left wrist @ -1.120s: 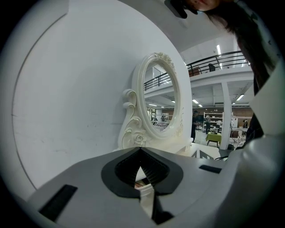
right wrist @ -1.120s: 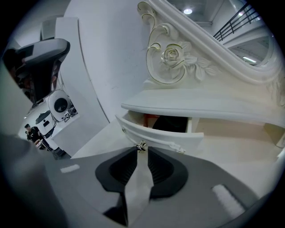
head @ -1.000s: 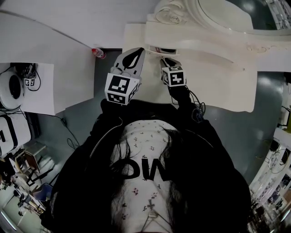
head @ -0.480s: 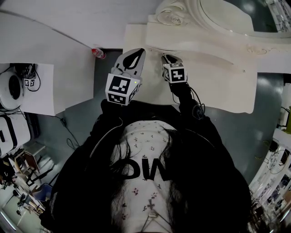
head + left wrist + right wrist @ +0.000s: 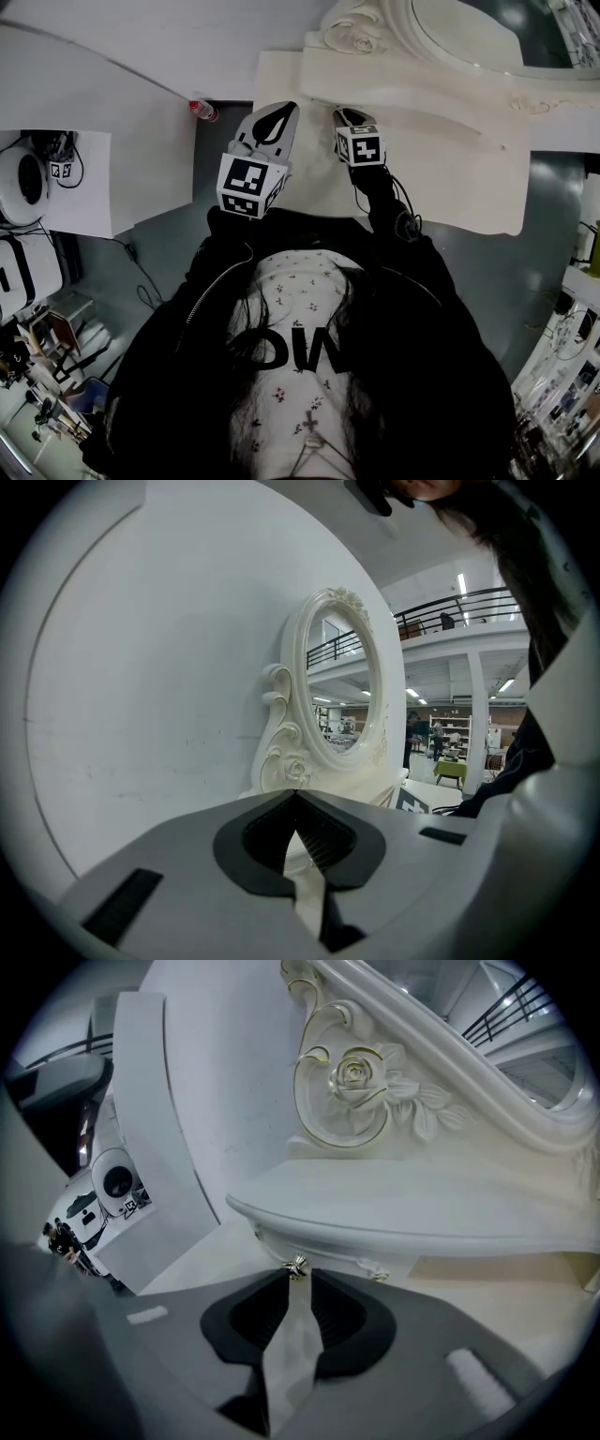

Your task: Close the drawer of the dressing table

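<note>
1. Nearest the camera, we see the person's dark jacket. Both arms reach forward from it toward the table.

2. Left gripper: its marker cube sits just ahead of the jacket. In the left gripper view the fingers are clenched, their tips touching, with nothing between them. This gripper hangs in the air left of the table's front edge, apart from it, and points up toward the mirror and a white wall.

3. Right gripper: its cube lies just beside the table's front edge. In the right gripper view the fingers are closed down to a narrow slit, and their tips grasp the small metal knob.

4. The knob belongs to the drawer. The drawer front sits directly under the overhanging rim of the table top, at the left part of the table front. We cannot tell whether it is fully flush.

5. Above the rim, the top is bare and white. Behind it rises a carved rose with gilt scrollwork, at the foot of the mirror frame.

6. Farthest off, the oval mirror stands upright at the back of the table. A separate white desk stands well apart to the left.
</note>
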The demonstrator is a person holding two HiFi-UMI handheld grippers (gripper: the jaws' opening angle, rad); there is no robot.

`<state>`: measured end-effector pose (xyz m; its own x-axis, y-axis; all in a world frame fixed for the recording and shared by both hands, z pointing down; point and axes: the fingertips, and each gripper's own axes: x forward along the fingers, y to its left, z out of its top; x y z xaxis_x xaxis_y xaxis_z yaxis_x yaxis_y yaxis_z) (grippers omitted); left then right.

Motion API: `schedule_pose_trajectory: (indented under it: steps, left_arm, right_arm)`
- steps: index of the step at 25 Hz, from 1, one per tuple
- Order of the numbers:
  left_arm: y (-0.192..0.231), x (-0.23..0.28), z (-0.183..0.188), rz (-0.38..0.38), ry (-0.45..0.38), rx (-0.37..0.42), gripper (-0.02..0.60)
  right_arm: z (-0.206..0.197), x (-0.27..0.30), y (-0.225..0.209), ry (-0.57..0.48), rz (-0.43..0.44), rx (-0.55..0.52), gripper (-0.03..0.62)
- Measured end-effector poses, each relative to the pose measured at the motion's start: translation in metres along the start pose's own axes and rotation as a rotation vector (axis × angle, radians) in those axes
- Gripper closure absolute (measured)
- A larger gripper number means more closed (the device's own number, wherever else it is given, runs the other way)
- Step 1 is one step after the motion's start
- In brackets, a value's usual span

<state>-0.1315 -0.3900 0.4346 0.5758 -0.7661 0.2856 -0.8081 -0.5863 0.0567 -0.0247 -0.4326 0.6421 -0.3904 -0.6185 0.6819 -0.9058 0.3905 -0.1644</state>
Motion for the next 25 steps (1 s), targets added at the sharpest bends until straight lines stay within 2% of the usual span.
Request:
schedule_pose_trajectory:
  steps: [17, 25]
  left_arm:
    - [-0.003, -0.009, 0.0, 0.018, -0.001, 0.002, 0.581]
    - [-0.007, -0.013, -0.001, 0.031, -0.002, -0.001, 0.581]
  right_arm:
    - [0.001, -0.006, 0.0, -0.008, -0.008, 0.028, 0.511]
    - [0.015, -0.034, 0.013, -0.084, 0.038, 0.026, 0.513]
